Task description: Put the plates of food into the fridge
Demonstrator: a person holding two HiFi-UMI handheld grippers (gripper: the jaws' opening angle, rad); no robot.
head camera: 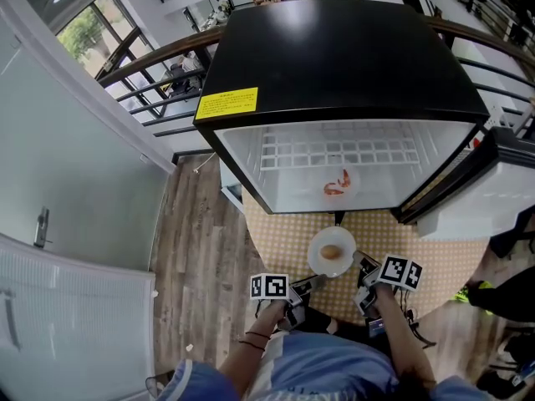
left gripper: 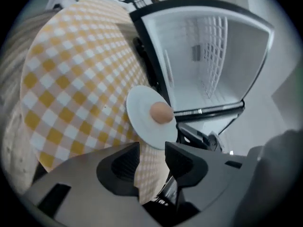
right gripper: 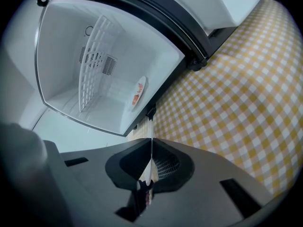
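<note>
Head view: the open fridge (head camera: 334, 57) stands on a yellow-checked cloth (head camera: 276, 232), with a plate of shrimp (head camera: 338, 186) already on its floor. The white plate (head camera: 332, 251) with a brown egg-shaped piece of food (head camera: 331, 251) hangs just in front of the opening, between both hand-held grippers.

Left gripper view: the left hand-held gripper (left gripper: 152, 148) is released, jaws apart, the plate (left gripper: 142, 117) just beyond their tips.

Right gripper view: the right hand-held gripper (right gripper: 151, 143) is clenched on the plate's thin white rim (right gripper: 150, 167), seen edge-on, pointing at the fridge interior (right gripper: 71, 56).
</note>
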